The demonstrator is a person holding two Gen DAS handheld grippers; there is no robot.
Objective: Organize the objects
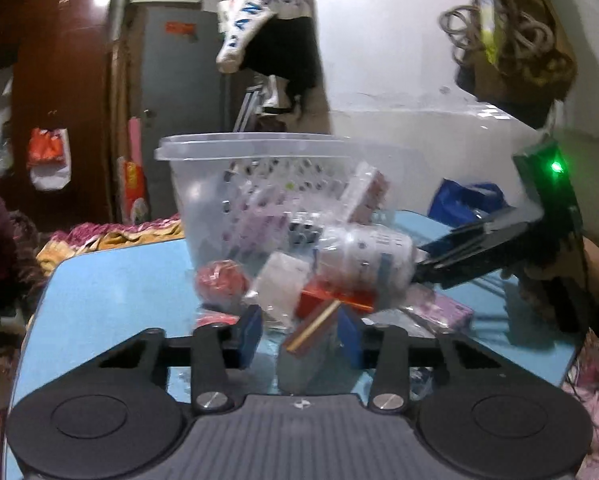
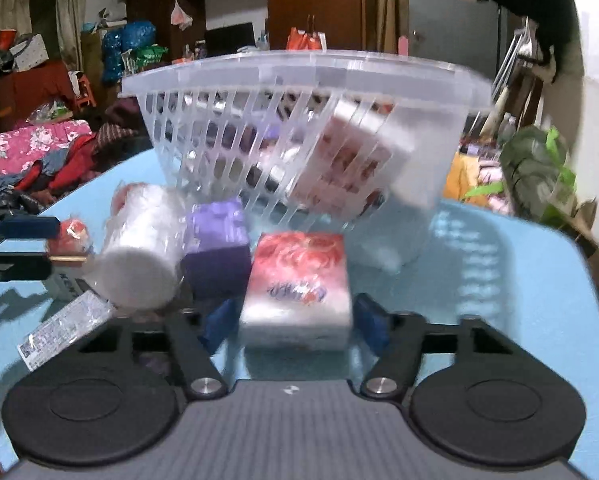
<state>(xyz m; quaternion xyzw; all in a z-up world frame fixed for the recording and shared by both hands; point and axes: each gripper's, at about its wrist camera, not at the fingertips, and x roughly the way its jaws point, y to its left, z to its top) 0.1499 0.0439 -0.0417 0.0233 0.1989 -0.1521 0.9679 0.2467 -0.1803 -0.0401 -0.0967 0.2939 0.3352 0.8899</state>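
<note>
right gripper (image 2: 289,320) is spread around a pink box (image 2: 297,292) on the blue table (image 2: 499,264), basket (image 2: 299,72) at 12 o'clock. left gripper (image 1: 299,330) pinches a red box (image 1: 319,316), white roll (image 1: 363,256) just behind.

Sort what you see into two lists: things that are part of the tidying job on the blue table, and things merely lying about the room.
Part of the job:
- clear slotted basket
- red-and-white box between the right tool fingers
- purple box
- wrapped white roll
- red-and-gold box at the left tool

Lying about:
- floral bedding
- hanging orange bag
- coiled rope
</note>
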